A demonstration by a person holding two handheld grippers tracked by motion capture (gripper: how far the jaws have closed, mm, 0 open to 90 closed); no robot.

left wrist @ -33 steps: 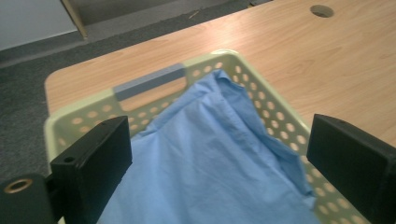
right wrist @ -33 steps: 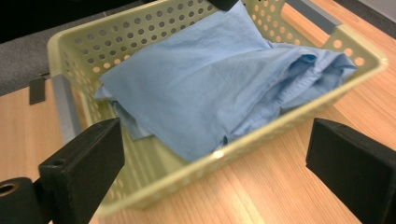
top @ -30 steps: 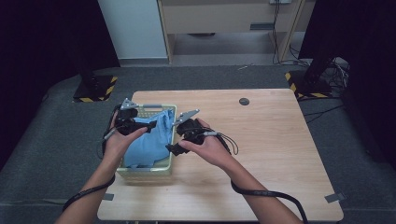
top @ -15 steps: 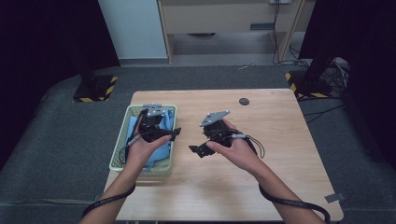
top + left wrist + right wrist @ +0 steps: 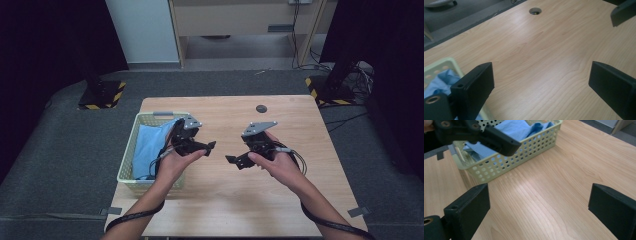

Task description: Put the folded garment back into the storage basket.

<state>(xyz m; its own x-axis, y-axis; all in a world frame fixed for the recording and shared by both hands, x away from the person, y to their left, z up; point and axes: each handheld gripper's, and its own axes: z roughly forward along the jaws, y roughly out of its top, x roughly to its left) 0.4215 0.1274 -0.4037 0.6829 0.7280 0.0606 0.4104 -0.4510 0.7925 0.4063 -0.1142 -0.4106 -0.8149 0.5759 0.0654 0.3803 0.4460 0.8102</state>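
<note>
Pale green plastic marks the basket (image 5: 129,165) at the left of the high view, and I see the blue cloth (image 5: 150,145) lying bunched inside it. In the right gripper view the same basket sits in the upper left of the frame, cloth heaped above its perforated wall. Just right of the basket, my left hand-held gripper (image 5: 207,146) hangs over the bare wood of the surface (image 5: 225,200), its hand overlapping the basket's right rim. Its jaws are spread wide and hold nothing; in the left gripper view I see plain wood grain between them, with a corner of the basket and cloth at the lower left. Toward the middle of the frame, my right hand-held gripper (image 5: 231,160) faces the left one, the two tips near each other but apart. Its jaws are also released and empty. A small dark hole (image 5: 261,108) sits in the surface toward the far edge.
</note>
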